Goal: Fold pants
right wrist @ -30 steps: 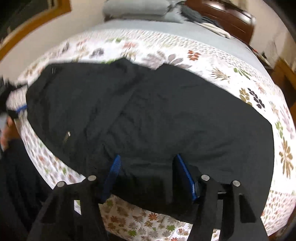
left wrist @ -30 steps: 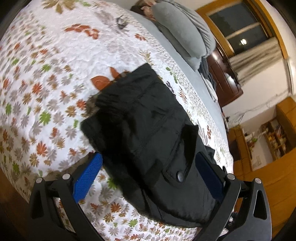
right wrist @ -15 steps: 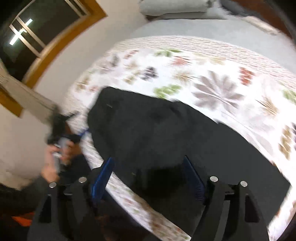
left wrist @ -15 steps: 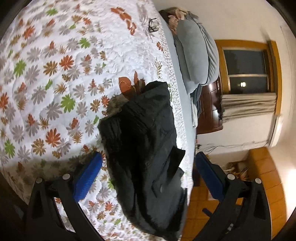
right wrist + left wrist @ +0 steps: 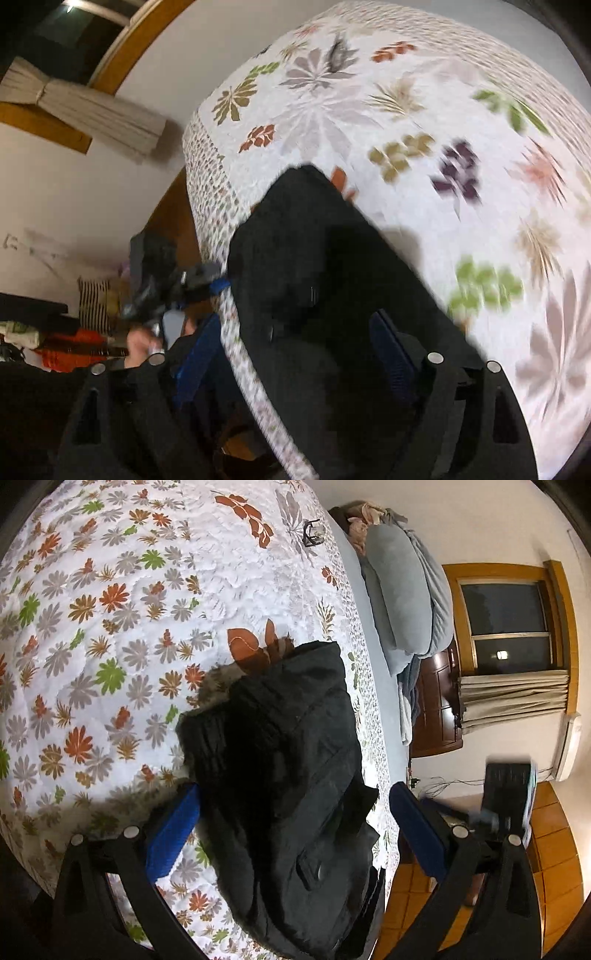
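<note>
Black pants [image 5: 288,775] lie folded into a bundle near the edge of a bed with a white floral quilt [image 5: 110,627]. My left gripper [image 5: 295,827] is open above the bundle, its blue fingers [image 5: 173,827] on either side and holding nothing. In the right wrist view the pants [image 5: 325,277] lie at the quilt's corner, blurred by motion. My right gripper [image 5: 295,350] is open over the pants and the bed's edge, holding nothing. The left gripper and the hand holding it show in the right wrist view [image 5: 218,284].
Grey pillows and bedding [image 5: 402,602] are piled at the head of the bed. A small dark object [image 5: 313,533] lies on the quilt far from the pants. A dark wooden cabinet [image 5: 436,709] and a window [image 5: 506,624] stand beyond. Wooden floor [image 5: 554,849] lies beside the bed.
Both grippers have pulled back from the pants. The right wrist view has swung fast toward the bed's corner. The pants bundle has stayed in place.
</note>
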Demonstrator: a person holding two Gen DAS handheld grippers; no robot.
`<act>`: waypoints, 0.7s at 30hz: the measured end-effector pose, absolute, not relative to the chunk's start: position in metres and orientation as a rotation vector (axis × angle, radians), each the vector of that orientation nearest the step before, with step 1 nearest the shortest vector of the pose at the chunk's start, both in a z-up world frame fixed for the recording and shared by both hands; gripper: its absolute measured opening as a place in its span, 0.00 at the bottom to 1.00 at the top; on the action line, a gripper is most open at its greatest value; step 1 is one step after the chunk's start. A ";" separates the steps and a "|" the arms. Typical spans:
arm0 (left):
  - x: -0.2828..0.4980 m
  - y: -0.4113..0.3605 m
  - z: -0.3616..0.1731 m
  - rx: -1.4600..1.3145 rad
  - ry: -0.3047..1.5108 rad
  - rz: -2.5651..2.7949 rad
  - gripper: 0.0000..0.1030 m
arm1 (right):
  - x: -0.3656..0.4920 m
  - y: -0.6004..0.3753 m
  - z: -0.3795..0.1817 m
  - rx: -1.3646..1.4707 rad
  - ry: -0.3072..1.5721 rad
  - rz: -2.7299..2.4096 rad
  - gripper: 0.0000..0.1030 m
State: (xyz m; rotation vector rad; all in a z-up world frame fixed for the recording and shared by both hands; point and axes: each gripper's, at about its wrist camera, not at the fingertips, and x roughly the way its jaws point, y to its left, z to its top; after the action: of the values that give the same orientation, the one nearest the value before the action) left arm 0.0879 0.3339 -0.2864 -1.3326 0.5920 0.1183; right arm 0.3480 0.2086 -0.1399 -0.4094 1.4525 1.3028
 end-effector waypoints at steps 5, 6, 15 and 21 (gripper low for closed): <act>0.084 0.338 -0.290 -1.314 0.608 0.154 0.73 | 0.367 0.285 -0.177 -0.520 1.504 1.356 0.83; 0.084 0.340 -0.290 -1.312 0.613 0.158 0.65 | 0.368 0.300 -0.187 -0.553 1.524 1.371 0.83; 0.081 0.348 -0.298 -1.311 0.636 0.156 0.60 | 0.378 0.353 -0.239 -0.679 1.619 1.448 0.83; 0.085 0.347 -0.293 -1.278 0.656 0.160 0.60 | 0.371 0.368 -0.259 -0.756 1.666 1.478 0.83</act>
State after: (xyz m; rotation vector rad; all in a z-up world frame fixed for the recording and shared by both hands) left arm 0.0852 0.3466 -0.2927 -1.2776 0.6563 0.1598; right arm 0.3707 0.3680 -0.2590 -0.7562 1.6658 1.4775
